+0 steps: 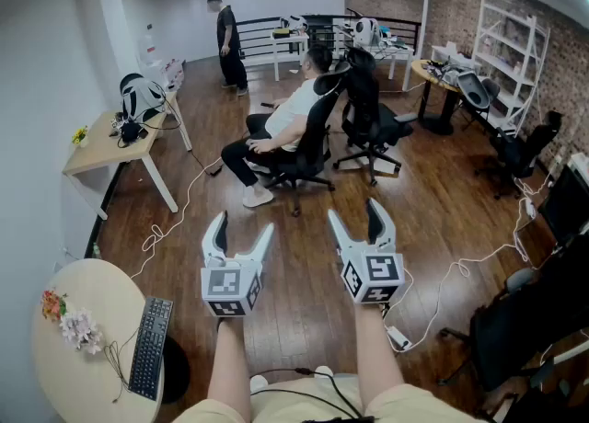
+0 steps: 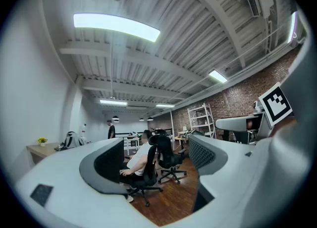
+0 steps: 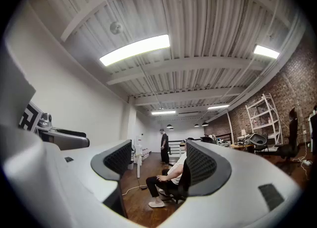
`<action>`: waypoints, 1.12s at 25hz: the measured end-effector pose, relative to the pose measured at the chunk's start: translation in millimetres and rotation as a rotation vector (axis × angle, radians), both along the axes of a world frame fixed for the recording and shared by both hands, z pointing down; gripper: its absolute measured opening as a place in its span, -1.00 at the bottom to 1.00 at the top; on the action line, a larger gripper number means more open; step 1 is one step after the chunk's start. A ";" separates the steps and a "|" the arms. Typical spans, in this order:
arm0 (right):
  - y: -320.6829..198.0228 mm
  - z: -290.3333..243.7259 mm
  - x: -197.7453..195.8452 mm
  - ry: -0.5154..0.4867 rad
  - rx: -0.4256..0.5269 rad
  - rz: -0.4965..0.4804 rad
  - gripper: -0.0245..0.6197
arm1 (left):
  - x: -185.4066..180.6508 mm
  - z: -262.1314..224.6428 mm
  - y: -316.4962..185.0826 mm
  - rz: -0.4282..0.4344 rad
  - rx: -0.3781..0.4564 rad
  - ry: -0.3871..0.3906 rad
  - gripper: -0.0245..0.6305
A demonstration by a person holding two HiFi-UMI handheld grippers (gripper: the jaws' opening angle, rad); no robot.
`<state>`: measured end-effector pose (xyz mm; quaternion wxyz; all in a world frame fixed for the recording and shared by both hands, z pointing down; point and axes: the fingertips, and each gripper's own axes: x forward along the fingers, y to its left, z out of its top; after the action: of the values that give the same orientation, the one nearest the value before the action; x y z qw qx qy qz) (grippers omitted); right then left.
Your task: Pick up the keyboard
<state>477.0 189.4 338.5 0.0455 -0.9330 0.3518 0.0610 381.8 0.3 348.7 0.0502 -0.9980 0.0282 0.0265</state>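
Both grippers are out in front of the person, pointing level across the room. The left gripper [image 1: 242, 228] has its jaws spread wide with nothing but air between them, and the right gripper [image 1: 357, 214] is just the same, splayed and empty. Neither is anywhere near the target. The keyboard [image 1: 152, 346] lies at the lower left of the head view, on the round table [image 1: 55, 276] close to its right-hand edge, well apart from both grippers.

Where could this go wrong? That keyboard sits near the table edge, so a clumsy first touch could slide it off onto the floor. It's long, flat and low, and a pinch at one end would likely let the far end droop or twist out. A thin dark cable [image 1: 115, 357] loops just beside it. Whether that's the keyboard's own cord I can't tell, but a lift could pull it taut and drag the flowers [image 1: 72, 325] along. White cables [image 1: 175, 219] trail over the wooden floor towards the table, a snag risk on the turn.

Containers? No box, tray or bin shows by the keyboard. Whether the flowers stand in a vase I can't tell. The white shelving [image 1: 511, 44] far right holds things too small to name
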 end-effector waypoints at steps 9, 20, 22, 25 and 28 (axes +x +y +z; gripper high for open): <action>-16.6 16.7 0.1 -0.015 0.001 -0.127 0.21 | -25.3 16.3 1.6 -0.124 0.005 -0.010 0.29; -162.5 34.7 -86.8 -0.036 -0.002 -0.547 0.18 | -151.7 26.3 -78.2 -0.495 0.015 -0.040 0.29; -192.4 36.0 -113.9 -0.041 -0.008 -0.626 0.18 | -183.7 25.1 -96.8 -0.569 0.009 -0.039 0.29; -236.4 39.4 -159.9 -0.045 -0.021 -0.743 0.18 | -233.5 26.8 -122.6 -0.671 0.002 -0.043 0.29; -282.5 42.9 -215.2 -0.043 -0.033 -0.864 0.18 | -290.5 30.1 -149.9 -0.776 -0.002 -0.050 0.29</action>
<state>261.8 -93.1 381.4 0.0594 -0.7018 0.7099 0.0114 91.3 -149.6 378.9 0.0563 -0.9134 0.4026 -0.0186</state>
